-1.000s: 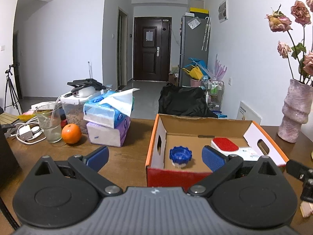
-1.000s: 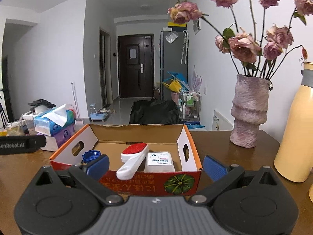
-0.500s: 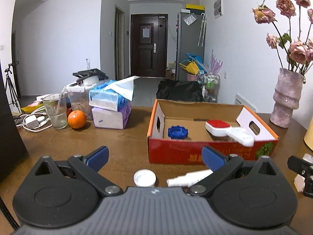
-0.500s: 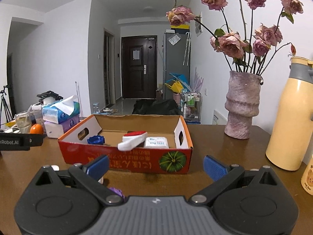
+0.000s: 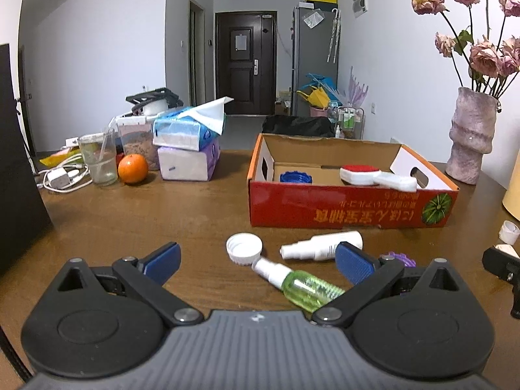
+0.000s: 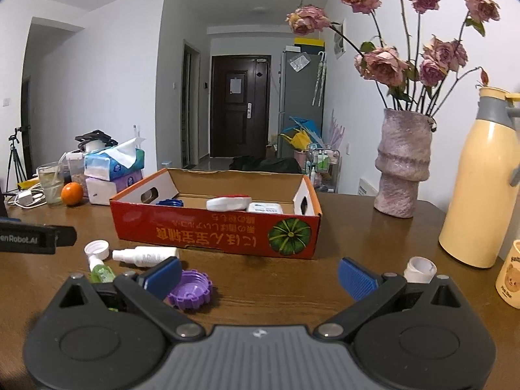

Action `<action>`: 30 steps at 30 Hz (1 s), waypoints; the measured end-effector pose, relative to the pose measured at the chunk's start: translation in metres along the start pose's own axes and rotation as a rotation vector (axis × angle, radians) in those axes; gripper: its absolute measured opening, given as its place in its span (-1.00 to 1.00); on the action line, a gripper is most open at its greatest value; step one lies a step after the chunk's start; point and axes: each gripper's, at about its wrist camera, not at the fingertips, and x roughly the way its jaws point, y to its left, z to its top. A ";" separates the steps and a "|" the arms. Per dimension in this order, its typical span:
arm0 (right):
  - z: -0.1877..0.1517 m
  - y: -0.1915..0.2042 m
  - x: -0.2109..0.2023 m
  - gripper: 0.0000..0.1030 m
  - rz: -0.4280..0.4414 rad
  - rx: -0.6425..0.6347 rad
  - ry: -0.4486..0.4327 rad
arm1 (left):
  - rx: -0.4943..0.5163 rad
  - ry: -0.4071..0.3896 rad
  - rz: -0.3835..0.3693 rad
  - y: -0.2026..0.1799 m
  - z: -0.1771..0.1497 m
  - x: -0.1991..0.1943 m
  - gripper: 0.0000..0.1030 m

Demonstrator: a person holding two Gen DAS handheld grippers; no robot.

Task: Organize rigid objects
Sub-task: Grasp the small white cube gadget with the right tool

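Note:
A red cardboard box (image 5: 351, 209) (image 6: 214, 230) stands on the brown table, holding a blue lid (image 5: 295, 177), a red-and-white brush (image 5: 377, 175) and a white packet (image 6: 265, 208). In front of it lie a white cap (image 5: 244, 247), a white spray bottle (image 5: 321, 244), a green spray bottle (image 5: 299, 284) and a purple lid (image 6: 191, 289). My left gripper (image 5: 256, 261) is open, low over the caps and bottles, gripping nothing. My right gripper (image 6: 260, 274) is open too, with the purple lid by its left finger (image 6: 162, 274) and a small white cap (image 6: 421, 268) beyond its right.
At the back left sit tissue packs (image 5: 188, 144), an orange (image 5: 132, 169), a glass (image 5: 99, 157) and chargers. A pink vase with dried roses (image 6: 401, 167), a cream flask (image 6: 481, 188) and a small bear cup (image 6: 510, 279) stand on the right.
Both grippers have pulled back from the box and dropped lower. The loose caps and bottles on the table in front of the box have come into view.

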 end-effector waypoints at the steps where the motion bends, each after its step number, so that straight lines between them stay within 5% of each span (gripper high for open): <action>1: -0.002 -0.002 -0.001 1.00 -0.006 0.000 0.000 | 0.002 0.003 -0.001 0.000 -0.002 0.000 1.00; 14: -0.027 -0.057 0.006 0.97 -0.163 0.041 0.032 | 0.005 0.027 -0.007 -0.003 -0.010 0.007 1.00; 20: -0.031 -0.085 0.028 0.95 -0.169 0.063 0.067 | -0.003 0.035 0.005 -0.004 -0.012 0.011 1.00; 30: -0.031 -0.104 0.074 0.49 -0.143 0.119 0.177 | -0.006 0.041 0.023 -0.011 -0.014 0.017 1.00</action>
